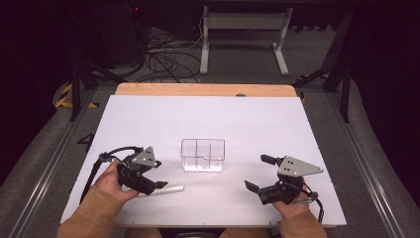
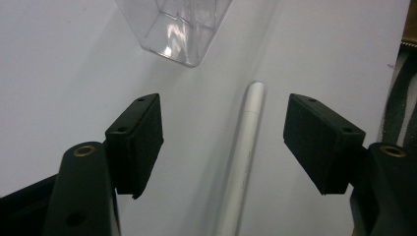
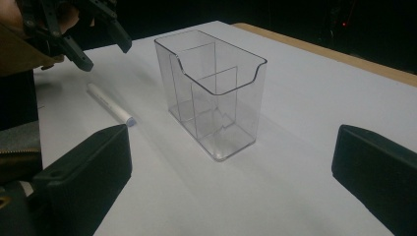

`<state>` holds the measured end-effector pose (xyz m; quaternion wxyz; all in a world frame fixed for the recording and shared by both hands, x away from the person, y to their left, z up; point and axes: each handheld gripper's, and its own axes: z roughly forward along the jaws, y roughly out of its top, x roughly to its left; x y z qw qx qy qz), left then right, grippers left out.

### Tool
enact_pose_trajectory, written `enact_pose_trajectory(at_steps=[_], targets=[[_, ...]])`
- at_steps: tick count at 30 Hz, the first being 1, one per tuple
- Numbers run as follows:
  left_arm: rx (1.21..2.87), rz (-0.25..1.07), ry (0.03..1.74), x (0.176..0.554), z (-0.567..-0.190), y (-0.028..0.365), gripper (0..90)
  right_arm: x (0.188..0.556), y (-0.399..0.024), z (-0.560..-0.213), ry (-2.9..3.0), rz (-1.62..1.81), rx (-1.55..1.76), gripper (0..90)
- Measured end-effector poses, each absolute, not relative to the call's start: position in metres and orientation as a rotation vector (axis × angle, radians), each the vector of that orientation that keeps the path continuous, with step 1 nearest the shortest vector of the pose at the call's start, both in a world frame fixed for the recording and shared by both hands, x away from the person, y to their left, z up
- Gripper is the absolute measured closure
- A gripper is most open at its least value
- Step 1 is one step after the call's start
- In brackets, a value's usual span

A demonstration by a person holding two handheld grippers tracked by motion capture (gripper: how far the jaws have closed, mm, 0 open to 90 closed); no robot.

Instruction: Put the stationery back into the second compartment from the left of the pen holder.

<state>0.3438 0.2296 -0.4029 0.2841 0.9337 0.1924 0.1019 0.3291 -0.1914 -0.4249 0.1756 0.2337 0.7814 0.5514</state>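
A lab or recording studio: a white-topped counter (image 1: 148,119) stands on grey carpet among dark curtains, loose cables (image 1: 163,59), metal floor rails (image 1: 49,163) and hazard tape (image 1: 63,95).

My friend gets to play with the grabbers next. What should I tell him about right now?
Left gripper: open, jaws on either side of the white marker, not pressing it yet.
Right gripper: open, holding nothing, to the right of the box.
Marker lies flat on the white table, in front and to the left of the clear divided box, which stands upright and looks empty.
Done: the left gripper is lined up over the marker.
Left: probably grip the marker, lift it and put it in the box.
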Motion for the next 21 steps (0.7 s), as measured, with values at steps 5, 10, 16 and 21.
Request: enact_pose_trajectory(at_steps=[5,10,16,21], targets=[[2.542,0.255,0.509,0.345,-0.408,0.224,34.2,0.328,-0.193,-0.423,2.201,1.57,0.656,2.6],[2.554,0.223,0.54,0.348,-0.413,0.219,35.6,0.329,-0.195,-0.422,2.197,1.569,0.661,2.6],[2.593,0.196,0.534,0.352,-0.419,0.215,37.8,0.328,-0.198,-0.422,2.19,1.571,0.668,2.7],[2.64,0.167,0.547,0.355,-0.424,0.212,42.1,0.328,-0.198,-0.422,2.191,1.57,0.67,2.7]])
